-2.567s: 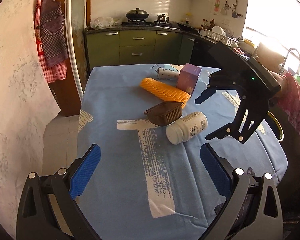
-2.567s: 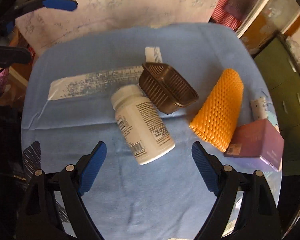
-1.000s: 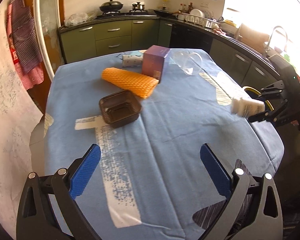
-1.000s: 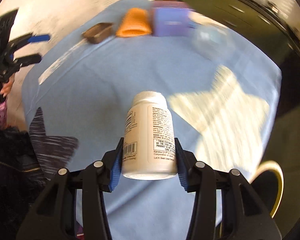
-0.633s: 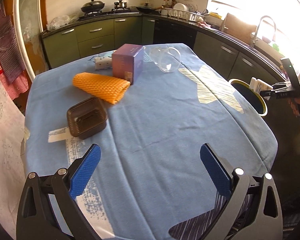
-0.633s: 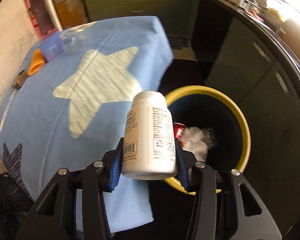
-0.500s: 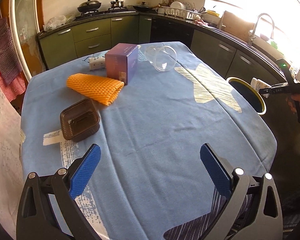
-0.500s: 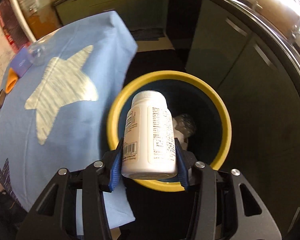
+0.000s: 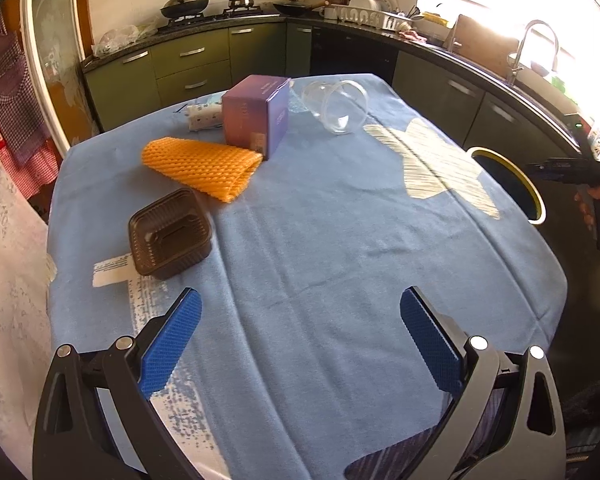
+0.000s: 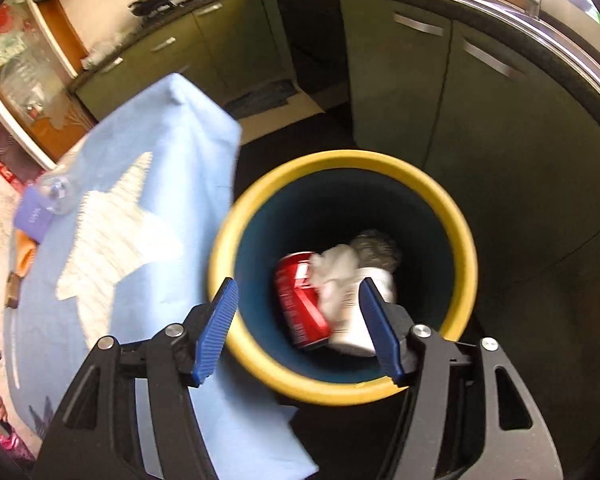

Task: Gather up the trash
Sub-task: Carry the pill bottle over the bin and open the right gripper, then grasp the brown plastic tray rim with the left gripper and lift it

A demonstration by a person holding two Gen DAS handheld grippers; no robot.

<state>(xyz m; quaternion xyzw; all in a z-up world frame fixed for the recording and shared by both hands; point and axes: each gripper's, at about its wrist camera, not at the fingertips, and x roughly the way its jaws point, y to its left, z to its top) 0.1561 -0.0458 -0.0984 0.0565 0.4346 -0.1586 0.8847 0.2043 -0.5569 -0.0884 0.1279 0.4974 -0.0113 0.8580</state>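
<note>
My right gripper (image 10: 300, 328) is open and empty above the yellow-rimmed bin (image 10: 456, 224). The white pill bottle (image 10: 356, 320) lies blurred inside it beside a red can (image 10: 300, 300) and crumpled white paper (image 10: 336, 268). My left gripper (image 9: 300, 340) is open and empty over the near end of the blue-clothed table (image 9: 340, 240). On the table lie a brown plastic tray (image 9: 170, 234), an orange foam net (image 9: 200, 166), a purple box (image 9: 256, 116), a clear plastic cup (image 9: 338, 106) on its side and a small white tube (image 9: 202, 118). The right gripper (image 9: 564, 170) and the bin (image 9: 532, 196) show at the table's right edge.
Green kitchen cabinets (image 9: 188, 68) and a counter with a stove and a sink run behind and to the right of the table. A wall stands to the left. The bin stands on the dark floor between the table and the cabinets (image 10: 440, 92).
My right gripper carried the pill bottle from the table to above the bin, then opened; the bottle dropped into the bin. My left gripper stayed open and turned slightly right.
</note>
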